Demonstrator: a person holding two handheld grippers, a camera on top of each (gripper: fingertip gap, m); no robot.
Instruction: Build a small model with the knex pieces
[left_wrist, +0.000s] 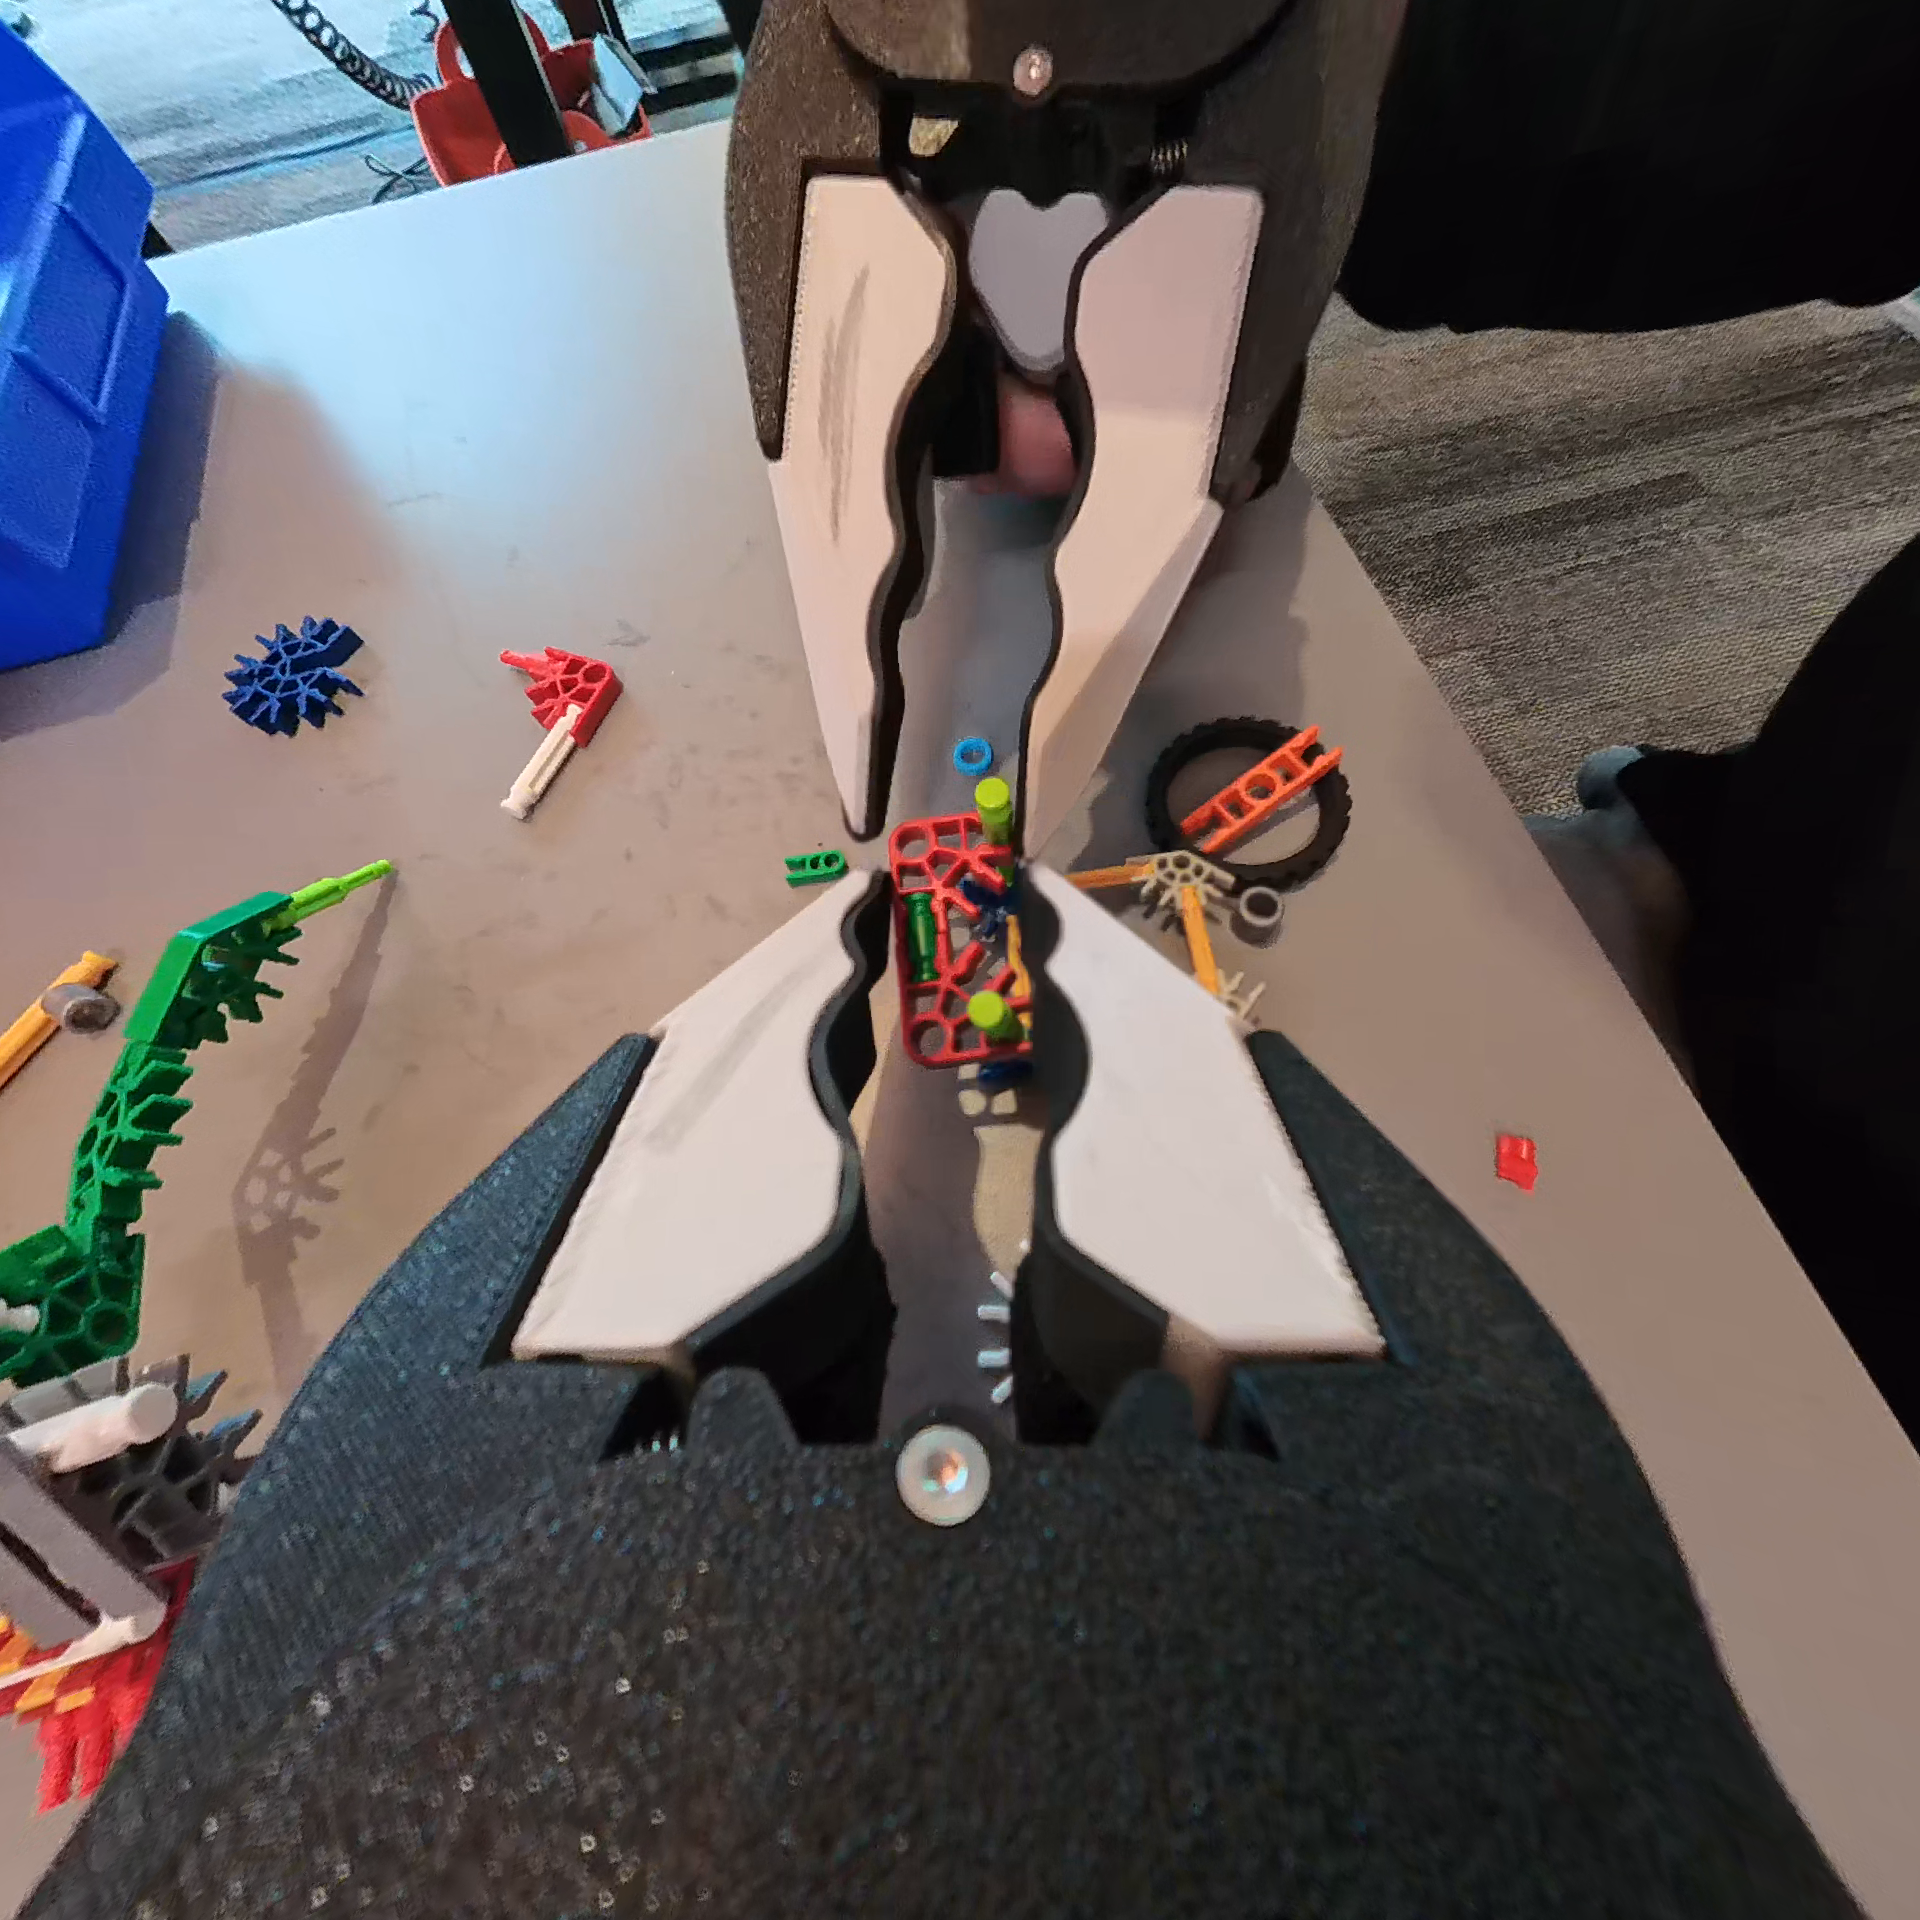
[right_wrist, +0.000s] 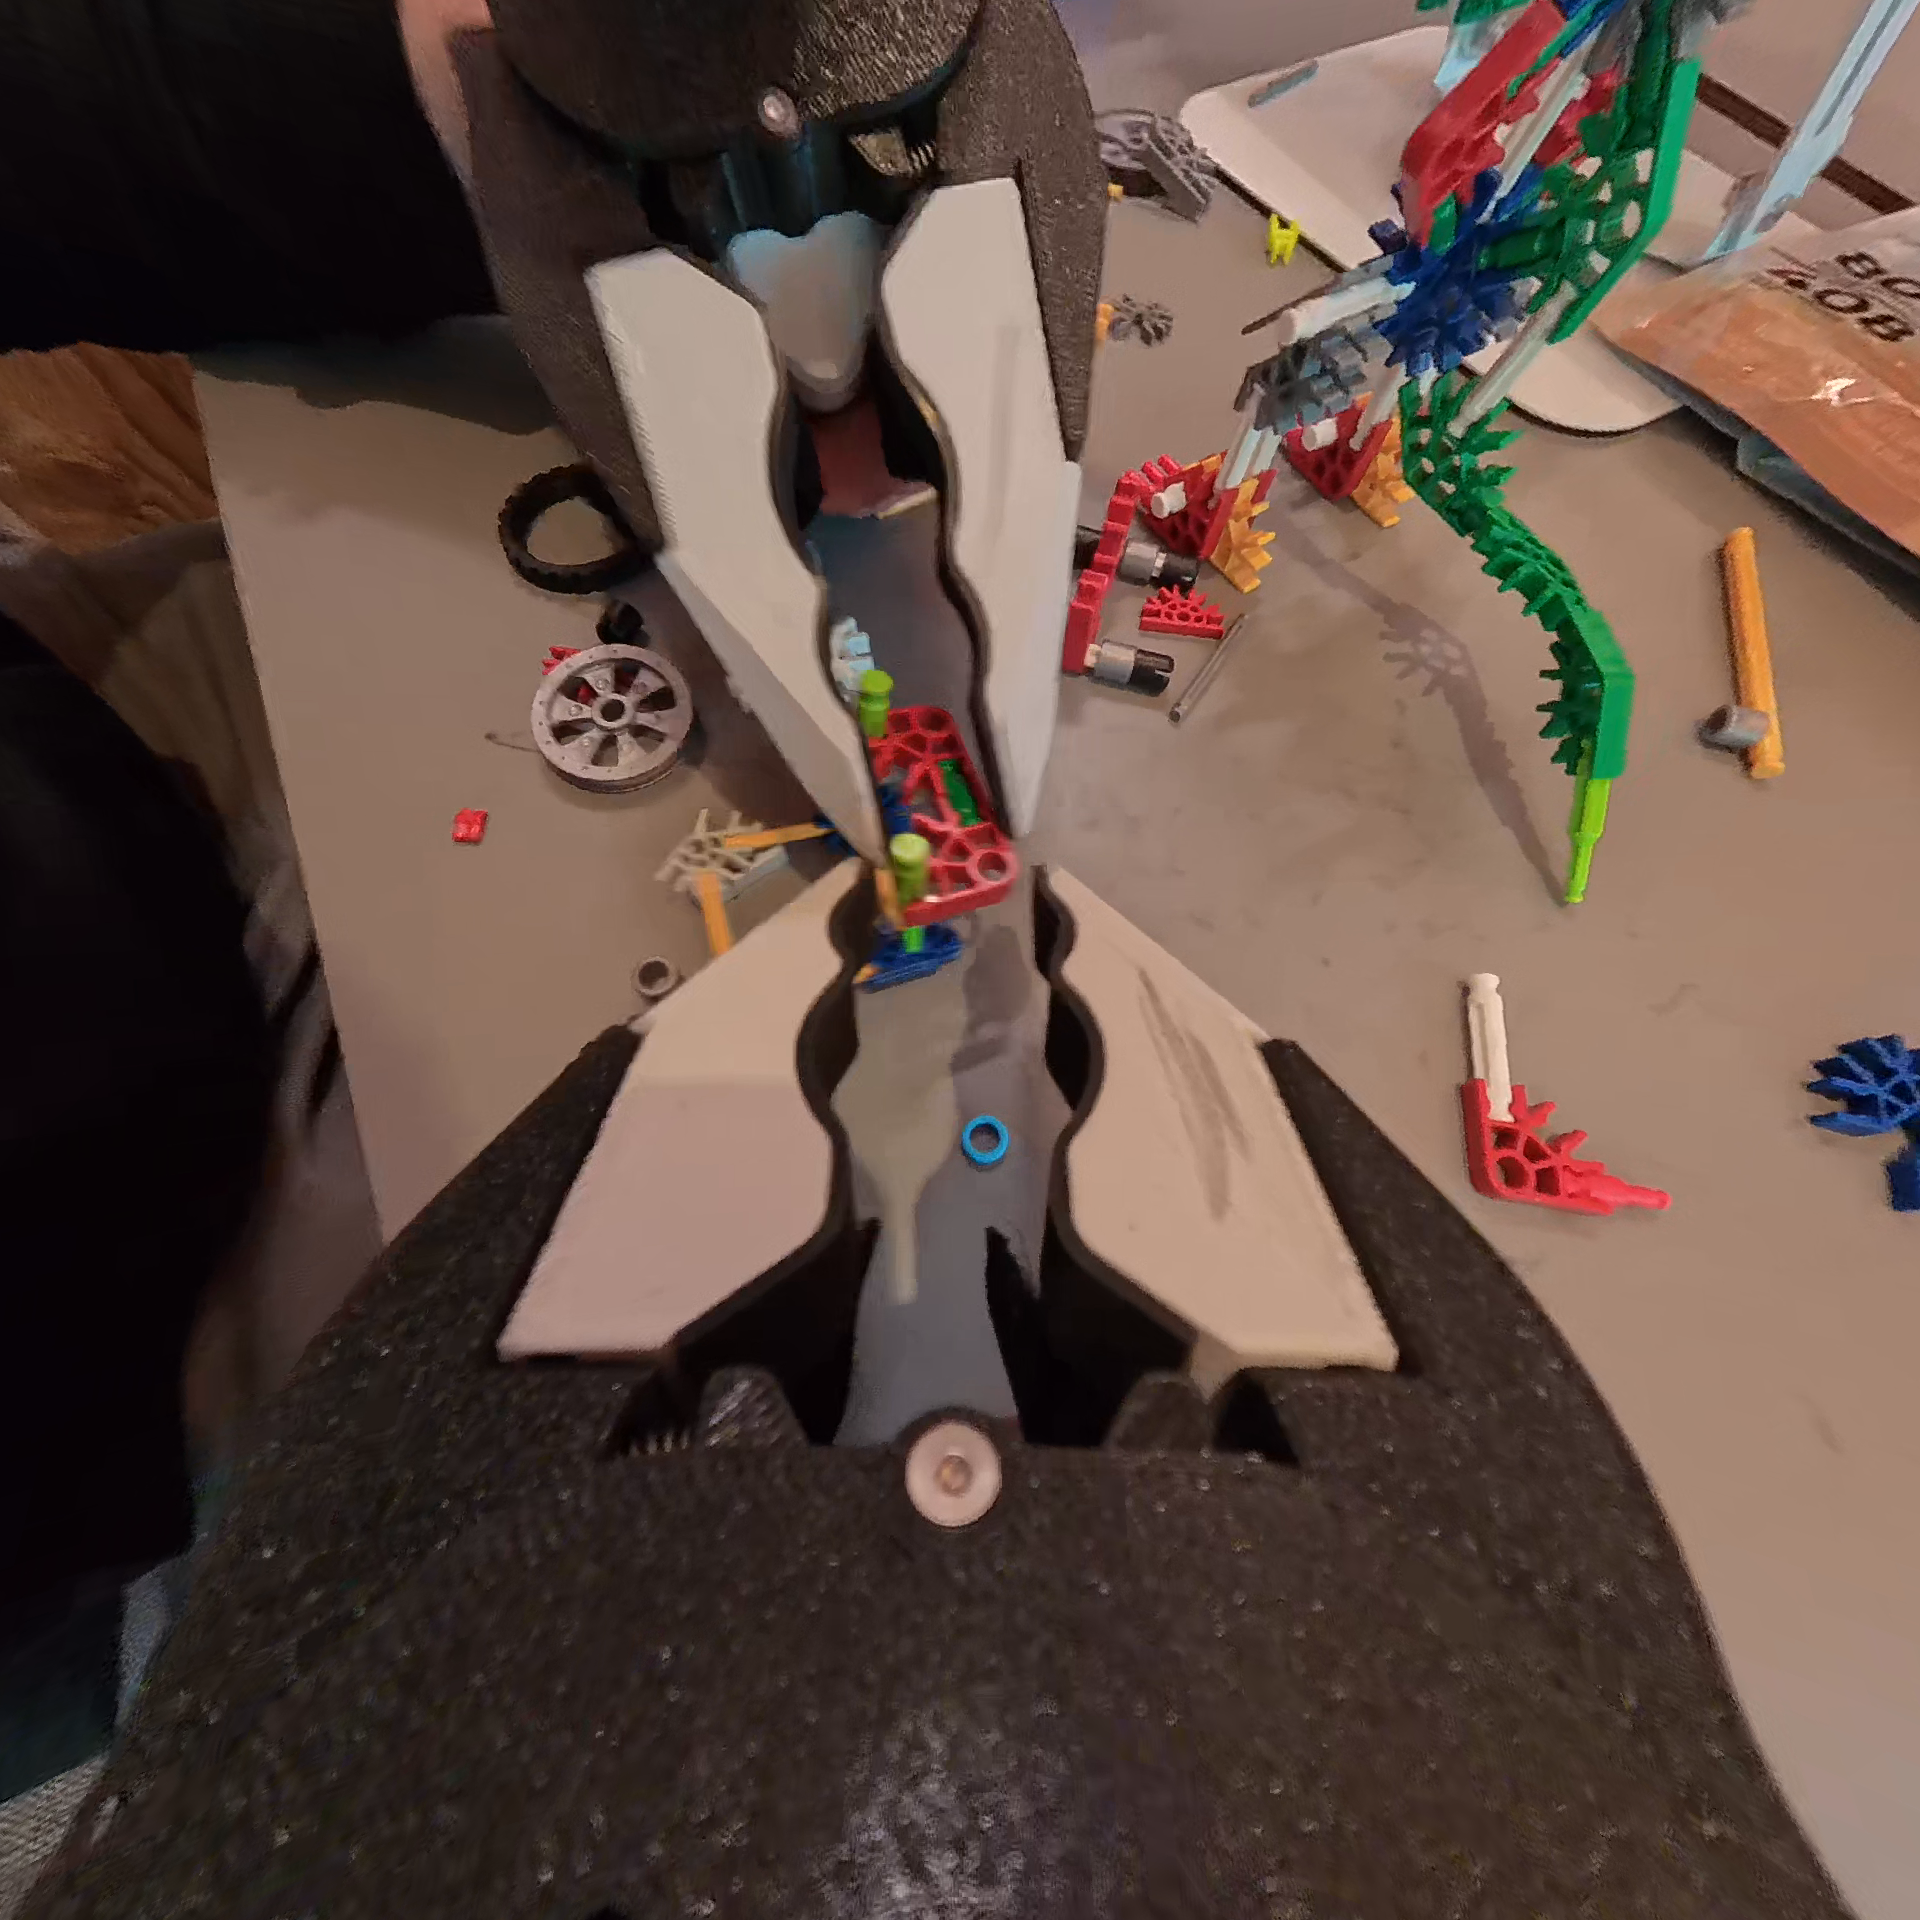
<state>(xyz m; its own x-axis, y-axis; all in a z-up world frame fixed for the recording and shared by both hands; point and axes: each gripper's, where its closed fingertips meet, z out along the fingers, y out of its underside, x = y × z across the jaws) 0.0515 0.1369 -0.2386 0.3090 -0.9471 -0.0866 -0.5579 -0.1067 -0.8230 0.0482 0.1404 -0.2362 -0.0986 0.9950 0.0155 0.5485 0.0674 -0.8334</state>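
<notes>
Left gripper (left_wrist: 951, 868) and right gripper (right_wrist: 956, 868) meet tip to tip, both clamped on one small red plate assembly (left_wrist: 951, 951) with green pegs, held just above the grey table (left_wrist: 436, 436). Beyond: blue ring (left_wrist: 969, 754), black tyre (left_wrist: 1247, 805), green curved build (right_wrist: 1538, 582).

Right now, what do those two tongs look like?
Both look the same. The left tongs and the right tongs each have a rough, speckled black body shaped like a wide fan, with a silver screw in the middle. Two pale grey-white pointed fingers stick out, edged with wavy black pads on the inside. The right tongs have dark scuff streaks on one finger.
</notes>
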